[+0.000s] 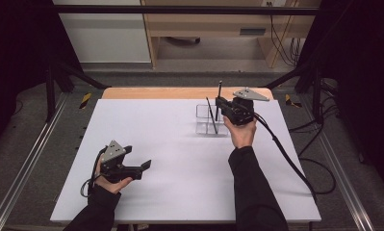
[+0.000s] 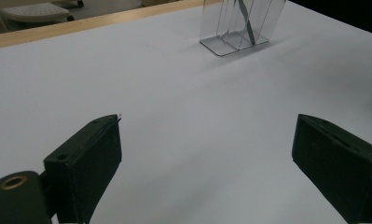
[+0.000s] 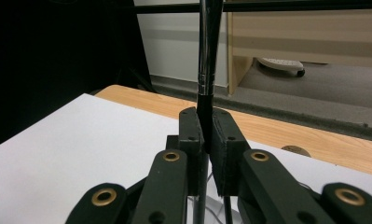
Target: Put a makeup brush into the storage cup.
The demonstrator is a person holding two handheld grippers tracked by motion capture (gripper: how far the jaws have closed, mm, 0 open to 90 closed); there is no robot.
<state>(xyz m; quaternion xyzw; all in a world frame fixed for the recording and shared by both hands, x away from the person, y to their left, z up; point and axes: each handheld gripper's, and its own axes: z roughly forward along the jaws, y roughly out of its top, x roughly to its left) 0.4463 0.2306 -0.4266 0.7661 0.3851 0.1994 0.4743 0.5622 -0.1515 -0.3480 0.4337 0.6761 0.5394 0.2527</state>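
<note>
A clear plastic holder (image 1: 210, 121) with several narrow compartments stands at the far right of the white table (image 1: 180, 163). One dark pen (image 1: 211, 115) leans inside it. My right gripper (image 1: 220, 104) hovers just above the holder, shut on a second dark pen (image 1: 219, 94) held upright. In the right gripper view the jaws (image 3: 205, 135) clamp the pen (image 3: 207, 46) near its lower end. My left gripper (image 1: 137, 157) rests at the near left, open and empty. In the left gripper view its jaws (image 2: 207, 158) stand wide apart, with the holder (image 2: 221, 28) and leaning pen (image 2: 246, 23) far ahead.
A wooden table edge (image 1: 180, 92) runs along the far side of the white surface. Black frame rails and cables (image 1: 300, 163) lie to the right. A wooden cabinet (image 1: 204, 24) stands beyond on the grey floor.
</note>
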